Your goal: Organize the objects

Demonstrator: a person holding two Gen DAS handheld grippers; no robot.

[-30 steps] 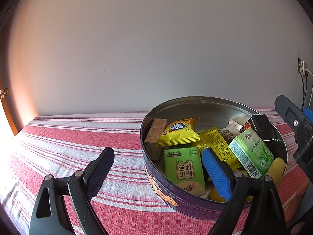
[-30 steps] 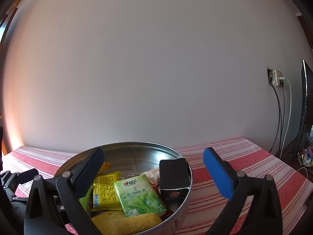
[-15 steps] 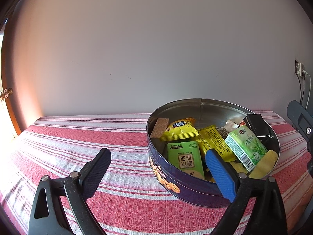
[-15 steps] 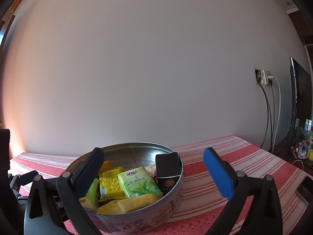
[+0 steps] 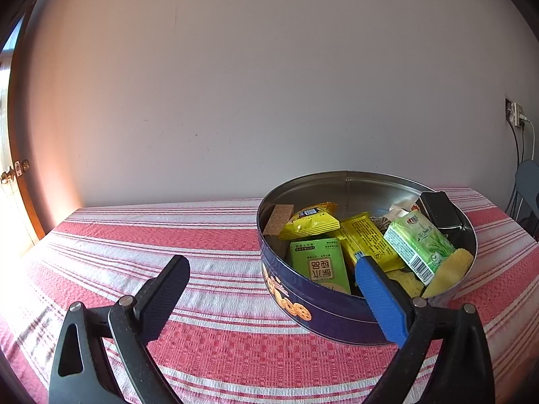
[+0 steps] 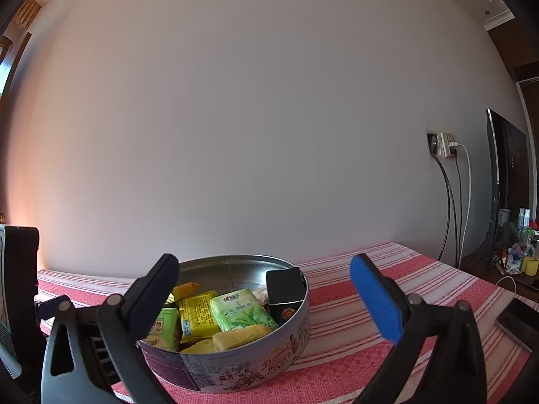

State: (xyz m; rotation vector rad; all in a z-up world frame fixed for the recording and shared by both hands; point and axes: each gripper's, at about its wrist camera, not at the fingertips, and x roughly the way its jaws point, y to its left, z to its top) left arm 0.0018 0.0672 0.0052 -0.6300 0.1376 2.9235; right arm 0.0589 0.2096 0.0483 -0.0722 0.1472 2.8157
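The left gripper (image 5: 273,294) has just been opening, nothing between its jaws; the right gripper (image 6: 264,298) also gapes empty. Beyond both, the cookie tin (image 5: 337,313) sits full. A careless sweep could nudge it, spilling the tilted green packet (image 5: 417,244).

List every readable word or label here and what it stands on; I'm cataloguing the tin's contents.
"BUTTER COOKIES" on the round tin's side wall, under a script brand name beginning "Dani", the rest unclear.
A partial script word ending "ca" on the tin wall in the left wrist view.
Chinese print on the green packet, yellow packet and light green tissue pack: too small to read.
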